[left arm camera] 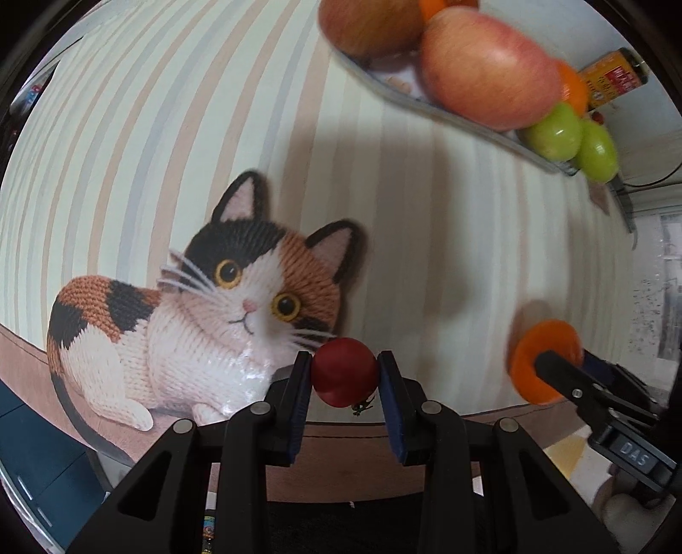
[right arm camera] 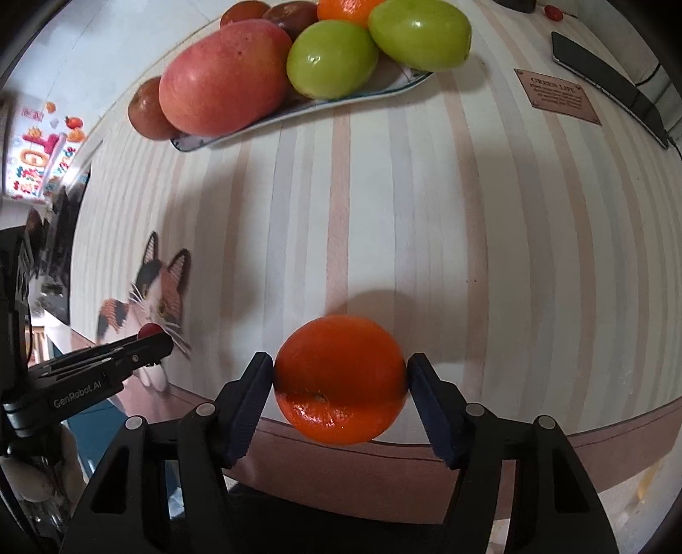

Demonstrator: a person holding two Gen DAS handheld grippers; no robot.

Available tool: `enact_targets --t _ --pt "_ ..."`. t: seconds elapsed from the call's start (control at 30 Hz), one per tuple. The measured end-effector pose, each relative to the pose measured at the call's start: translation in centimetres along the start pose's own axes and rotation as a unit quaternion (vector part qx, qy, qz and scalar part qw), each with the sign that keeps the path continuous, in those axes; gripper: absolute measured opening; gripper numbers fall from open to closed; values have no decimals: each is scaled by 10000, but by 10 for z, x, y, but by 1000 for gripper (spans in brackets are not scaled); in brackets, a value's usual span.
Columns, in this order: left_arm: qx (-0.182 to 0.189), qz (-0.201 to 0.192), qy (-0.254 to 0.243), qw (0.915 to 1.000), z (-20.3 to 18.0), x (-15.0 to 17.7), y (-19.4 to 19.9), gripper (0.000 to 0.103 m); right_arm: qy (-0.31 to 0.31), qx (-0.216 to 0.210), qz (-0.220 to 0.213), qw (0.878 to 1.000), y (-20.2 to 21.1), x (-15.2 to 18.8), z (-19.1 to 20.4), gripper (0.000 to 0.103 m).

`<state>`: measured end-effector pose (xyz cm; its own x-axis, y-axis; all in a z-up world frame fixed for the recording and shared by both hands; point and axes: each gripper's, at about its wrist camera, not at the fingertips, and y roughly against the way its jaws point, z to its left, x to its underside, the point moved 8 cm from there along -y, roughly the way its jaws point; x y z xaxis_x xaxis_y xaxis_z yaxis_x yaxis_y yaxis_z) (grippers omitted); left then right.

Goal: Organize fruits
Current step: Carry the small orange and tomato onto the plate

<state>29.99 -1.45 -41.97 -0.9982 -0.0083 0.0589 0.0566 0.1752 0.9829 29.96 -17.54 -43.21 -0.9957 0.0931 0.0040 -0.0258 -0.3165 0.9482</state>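
Note:
My left gripper (left arm camera: 344,375) is shut on a small red tomato (left arm camera: 344,377), held above the table's near edge by the printed cat. My right gripper (right arm camera: 340,377) is shut on an orange (right arm camera: 340,379), also above the near edge. The orange shows in the left wrist view (left arm camera: 543,362) at the right. The tomato shows in the right wrist view (right arm camera: 149,329) at the left. A plate (right arm camera: 298,111) at the far side holds a red mango (right arm camera: 223,76), two green fruits (right arm camera: 332,57), an orange and dark red fruits. The plate shows in the left wrist view (left arm camera: 447,113) too.
The table has a striped mat with a printed calico cat (left arm camera: 204,324). A dark phone (right arm camera: 609,81), a brown label (right arm camera: 556,96) and a small red fruit (right arm camera: 554,12) lie at the far right. A bottle (left arm camera: 614,79) stands behind the plate.

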Motion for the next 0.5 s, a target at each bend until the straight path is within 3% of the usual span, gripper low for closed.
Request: enact_targets --t 0.13,0.3,0.37,0.5 --pt "449 -209 22 9988 -17 -21 37 28 -137 -267 -202 9993 22 -18 5 68" --pt "897 -656 -2 9938 -35 -70 93 28 -170 -629 -702 9954 71 -73 21 68" --pt "920 -800 -122 9925 -32 -93 113 28 -121 -693 -915 9933 90 -102 28 68" --pt "672 -839 -99 9942 -5 -113 110 28 28 -647 -1230 9903 117 -145 35 68"
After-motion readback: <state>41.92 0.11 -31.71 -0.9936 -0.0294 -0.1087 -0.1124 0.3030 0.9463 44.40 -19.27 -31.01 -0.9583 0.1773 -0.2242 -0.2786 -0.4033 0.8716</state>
